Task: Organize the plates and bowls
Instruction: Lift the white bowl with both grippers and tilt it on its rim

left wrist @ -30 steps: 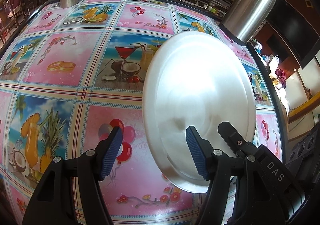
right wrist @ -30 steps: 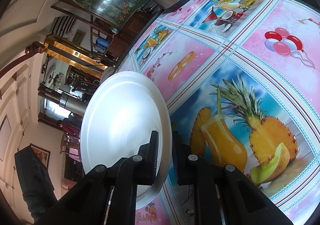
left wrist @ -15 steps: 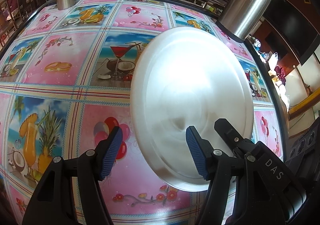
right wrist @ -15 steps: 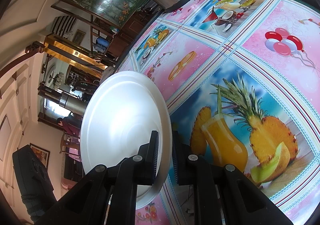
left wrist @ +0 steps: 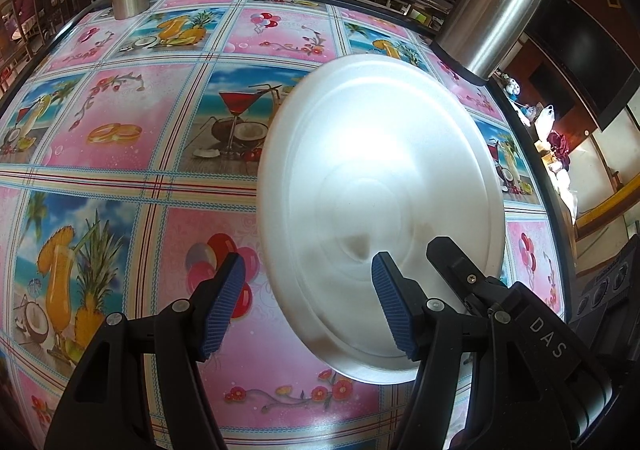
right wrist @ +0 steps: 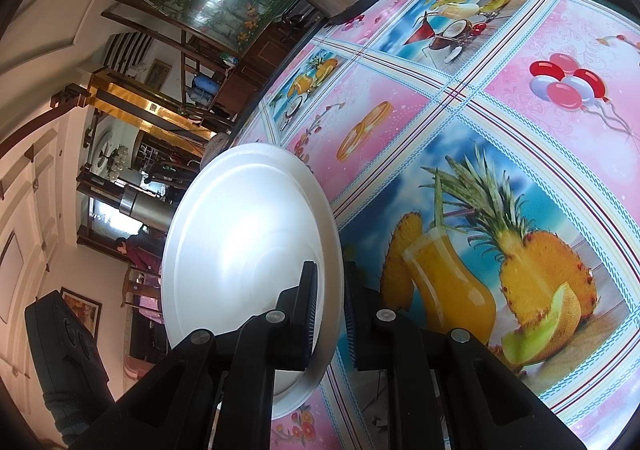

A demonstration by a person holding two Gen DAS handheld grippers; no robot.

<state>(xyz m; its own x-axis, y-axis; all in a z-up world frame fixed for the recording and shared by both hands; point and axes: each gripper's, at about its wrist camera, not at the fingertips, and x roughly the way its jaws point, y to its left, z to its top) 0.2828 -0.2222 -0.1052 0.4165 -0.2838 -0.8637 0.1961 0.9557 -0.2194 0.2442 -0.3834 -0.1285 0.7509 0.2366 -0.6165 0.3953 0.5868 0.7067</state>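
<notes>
My right gripper [right wrist: 328,306] is clamped on the rim of the plate [left wrist: 380,201], its two pads pinching the edge with most of the disc sticking out past them, tilted up and clear of the table [left wrist: 120,129]. My left gripper [left wrist: 308,302] is spread open and empty, pointed down at the cloth, with the plate's near edge partly between its fingers but touching neither pad as far as I can see. The plate hangs over the right half of the table, towards the right edge, and the steel flask [left wrist: 496,1] stands just beyond it at the far right corner. What worries me is the grip: I hold a smooth metal plate by a thin slice of rim, so its weight levers against the pads, and any quick turn of my wrist could let it pivot or slide out and clatter onto the table or over the right edge. If I swing it outward I may clip the flask and tip it. If I close the left gripper carelessly I could knock the rim and twist the plate loose from the right. Setting it down edge first could make it skid on the glossy cloth. I see no bowls or other plates here, so I cannot tell where the stack is.
</notes>
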